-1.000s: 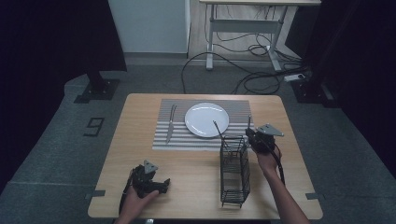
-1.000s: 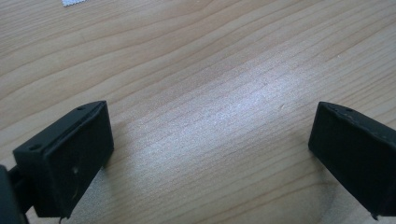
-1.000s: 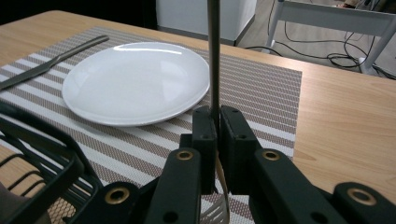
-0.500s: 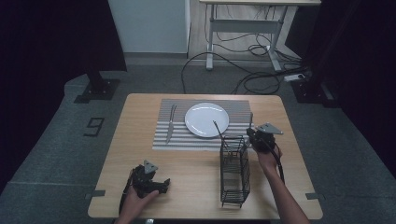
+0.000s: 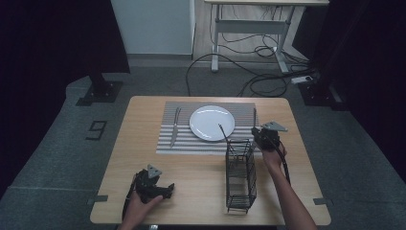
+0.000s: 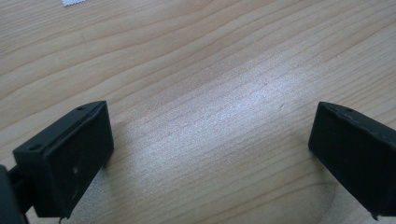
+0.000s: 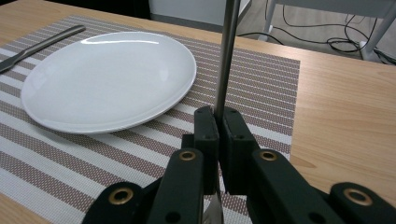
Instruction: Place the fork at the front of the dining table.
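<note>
The high view looks forward and down on the whole table (image 5: 143, 120) from afar. The left gripper view faces close down on bare wood. The right gripper view looks low across the plate (image 7: 109, 77), shared with the high view.

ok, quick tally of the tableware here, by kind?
Plate: 1
Placemat: 1
Wire rack: 1
Cutlery pieces: 3 (one left of the plate, one leaning in the rack, one clamped in the right gripper)
Total: 6
</note>
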